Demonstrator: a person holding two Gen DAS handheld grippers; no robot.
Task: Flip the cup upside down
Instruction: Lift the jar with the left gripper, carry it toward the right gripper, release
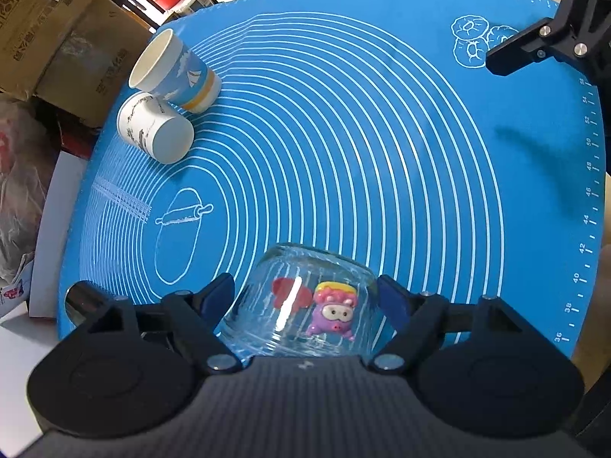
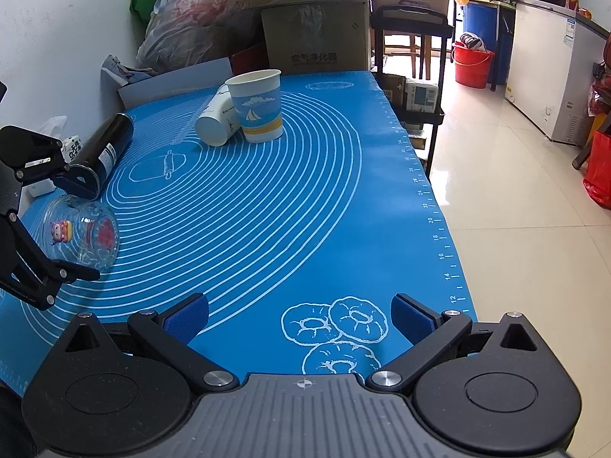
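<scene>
A clear glass cup [image 1: 305, 301] with a pink cartoon pig sticker lies on its side on the blue mat [image 1: 362, 133], base pointing away from me. My left gripper [image 1: 305, 297] is open with its blue-padded fingers on either side of the glass, apart from it. The right wrist view shows the glass [image 2: 82, 231] at far left between the left gripper's fingers [image 2: 76, 183]. My right gripper [image 2: 301, 316] is open and empty above the mat's doughnut drawing near the front edge; it also shows in the left wrist view [image 1: 542, 42] at top right.
A blue sailboat paper cup [image 2: 257, 108] stands upright at the mat's far side with a white paper cup [image 2: 215, 118] lying on its side against it. A black bottle [image 2: 105, 145] lies at the mat's left edge. Cardboard boxes [image 2: 313, 30] and bags stand behind the table.
</scene>
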